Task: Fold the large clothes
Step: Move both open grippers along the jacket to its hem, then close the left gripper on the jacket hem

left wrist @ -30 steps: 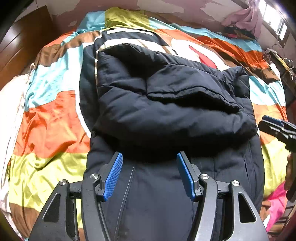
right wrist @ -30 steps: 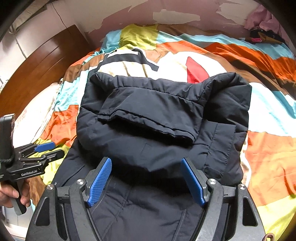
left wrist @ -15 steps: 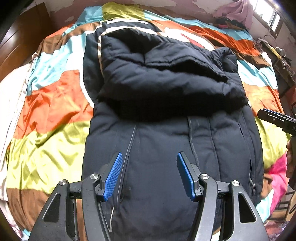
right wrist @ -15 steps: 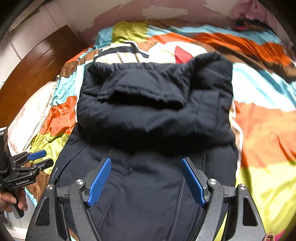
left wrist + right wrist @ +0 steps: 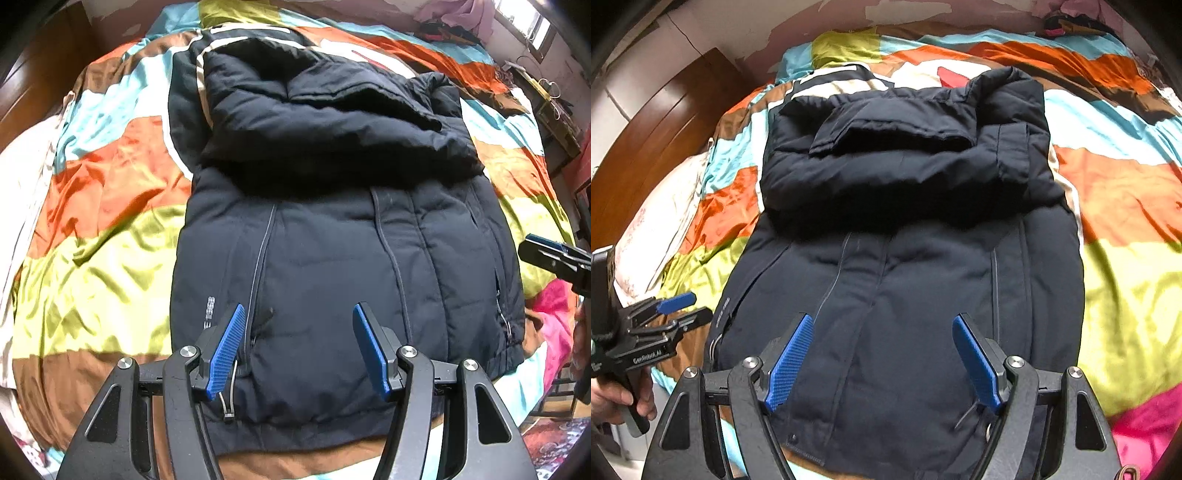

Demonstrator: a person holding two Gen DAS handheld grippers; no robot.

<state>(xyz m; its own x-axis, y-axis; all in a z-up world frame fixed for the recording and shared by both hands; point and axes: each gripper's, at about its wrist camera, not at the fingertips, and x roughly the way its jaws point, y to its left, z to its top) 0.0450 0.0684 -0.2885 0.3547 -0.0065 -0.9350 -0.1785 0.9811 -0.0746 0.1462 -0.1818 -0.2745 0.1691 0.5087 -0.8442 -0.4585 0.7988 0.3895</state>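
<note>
Both your left claw and right claw hang open and empty at the lower frame over the jacket's hem, apparently positioned to lift it toward the already folded top, mid-frame on the bed.

The jacket lay flat on the bed, over the quilt, its upper part folded down onto its body. A pillow sat left of it by the headboard. Both grippers hung over the near hem, the left gripper left of the right gripper.
</note>
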